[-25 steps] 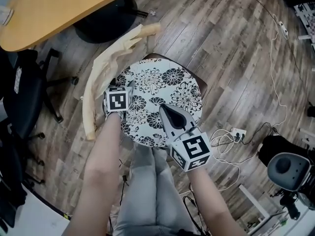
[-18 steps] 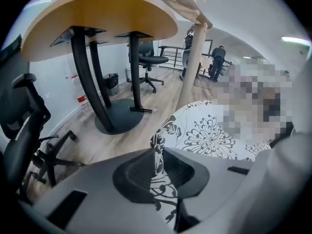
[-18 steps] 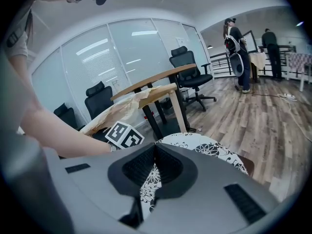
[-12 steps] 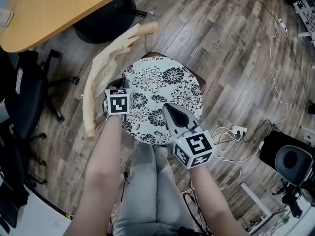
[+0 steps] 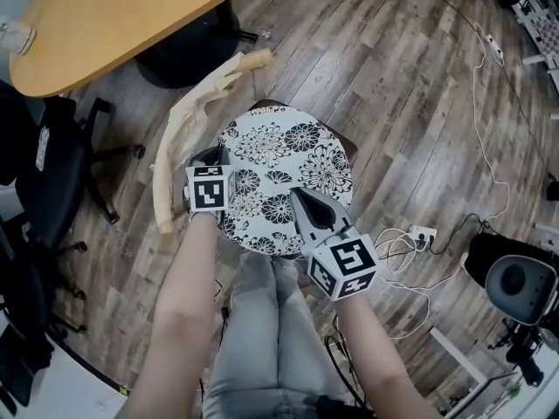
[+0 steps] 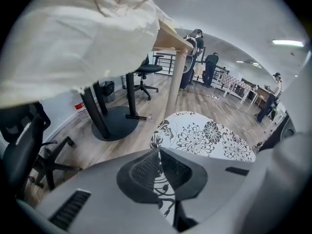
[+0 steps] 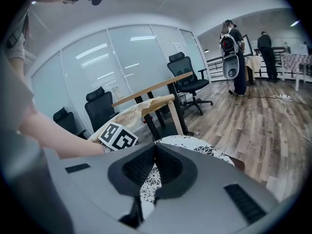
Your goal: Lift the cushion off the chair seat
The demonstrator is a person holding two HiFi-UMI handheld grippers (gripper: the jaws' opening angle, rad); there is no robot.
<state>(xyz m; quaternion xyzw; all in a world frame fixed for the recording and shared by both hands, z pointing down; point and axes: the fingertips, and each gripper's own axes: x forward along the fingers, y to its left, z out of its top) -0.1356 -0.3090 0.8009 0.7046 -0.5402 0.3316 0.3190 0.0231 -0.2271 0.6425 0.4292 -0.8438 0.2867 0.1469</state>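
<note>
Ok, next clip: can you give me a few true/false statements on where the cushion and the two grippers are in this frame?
1. The cushion is round with a black-and-white flower print. True.
2. The left gripper has its fingers wide apart. False: they are shut on the cushion's rim.
3. A wooden table stands beyond the chair seat. True.
4. The cushion lies on that table. False: it is over the chair seat.
5. The right gripper is off to the side, clear of the cushion. False: it is at the cushion's near side, shut on its fabric.
</note>
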